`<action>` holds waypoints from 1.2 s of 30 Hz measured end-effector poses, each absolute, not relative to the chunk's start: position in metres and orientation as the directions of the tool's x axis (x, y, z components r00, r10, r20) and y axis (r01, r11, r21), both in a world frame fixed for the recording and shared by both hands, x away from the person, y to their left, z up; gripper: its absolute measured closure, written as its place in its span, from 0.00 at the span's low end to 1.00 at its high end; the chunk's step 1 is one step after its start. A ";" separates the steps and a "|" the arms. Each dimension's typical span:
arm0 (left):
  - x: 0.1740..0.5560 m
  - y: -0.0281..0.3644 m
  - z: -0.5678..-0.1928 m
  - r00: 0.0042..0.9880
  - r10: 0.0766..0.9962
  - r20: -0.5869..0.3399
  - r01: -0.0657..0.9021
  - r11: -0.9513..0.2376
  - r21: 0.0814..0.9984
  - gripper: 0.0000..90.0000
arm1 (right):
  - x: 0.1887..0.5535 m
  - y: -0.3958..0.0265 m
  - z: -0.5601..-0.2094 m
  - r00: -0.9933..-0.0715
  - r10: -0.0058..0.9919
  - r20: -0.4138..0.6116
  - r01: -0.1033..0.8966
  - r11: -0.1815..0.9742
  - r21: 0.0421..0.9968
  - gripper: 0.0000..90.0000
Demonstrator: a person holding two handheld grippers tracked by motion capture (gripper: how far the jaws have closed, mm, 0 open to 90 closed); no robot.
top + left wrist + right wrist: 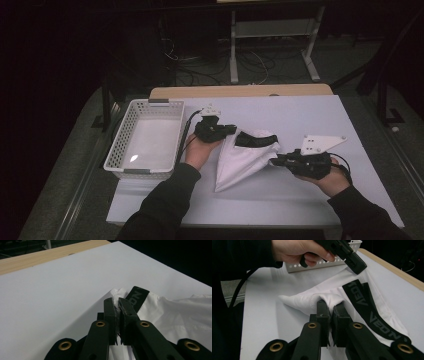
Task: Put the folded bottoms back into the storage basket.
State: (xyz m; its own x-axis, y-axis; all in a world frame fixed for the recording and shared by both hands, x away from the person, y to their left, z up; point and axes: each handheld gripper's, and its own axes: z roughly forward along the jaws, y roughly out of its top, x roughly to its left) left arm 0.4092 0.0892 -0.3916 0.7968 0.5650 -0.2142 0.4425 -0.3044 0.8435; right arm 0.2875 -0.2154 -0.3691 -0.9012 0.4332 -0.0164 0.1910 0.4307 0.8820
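Note:
A white garment [242,161] with a black lettered waistband [256,139] lies folded to a point on the white table [280,202]. My left gripper [231,129] is shut on the garment's far left corner [117,298], beside the waistband [138,295]. My right gripper [274,161] is shut on a bunched fold of the garment [329,298] at its right edge, lifted a little off the table. The right gripper view has the other hand with the left gripper [357,267] farther off, pinching the cloth near the waistband [367,305].
A white perforated basket [120,142] stands at the table's left edge, close to the left forearm. A wooden strip [240,91] runs along the table's far edge. Beyond it are a metal frame [272,35] and cables on the floor.

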 end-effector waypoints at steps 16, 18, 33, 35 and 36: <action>0.418 0.091 -0.368 0.806 0.540 -0.242 0.447 -0.289 0.847 0.95 | 0.308 -0.199 -0.345 -0.914 0.404 -0.024 0.163 0.420 0.893 0.94; 0.419 0.091 -0.366 0.808 0.536 -0.243 0.448 -0.291 0.845 0.95 | 0.309 -0.197 -0.342 -0.915 0.403 -0.027 0.158 0.419 0.894 0.94; 0.423 0.108 -0.331 0.807 0.546 -0.226 0.437 -0.294 0.850 0.95 | 0.323 -0.183 -0.315 -0.925 0.379 -0.031 0.134 0.400 0.907 0.94; 0.425 0.114 -0.326 0.804 0.552 -0.220 0.433 -0.290 0.853 0.95 | 0.325 -0.181 -0.311 -0.926 0.377 -0.031 0.129 0.393 0.910 0.94; 0.426 0.116 -0.323 0.800 0.557 -0.220 0.433 -0.284 0.855 0.95 | 0.326 -0.180 -0.309 -0.927 0.374 -0.032 0.126 0.389 0.913 0.94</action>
State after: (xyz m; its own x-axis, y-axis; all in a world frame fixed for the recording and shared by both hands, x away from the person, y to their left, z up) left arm 0.4260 0.1160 -0.3235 0.8005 0.5575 -0.2201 0.4331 -0.2841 0.8554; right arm 0.3264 -0.1799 -0.3086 -0.9267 0.3745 -0.0320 0.1257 0.3890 0.9126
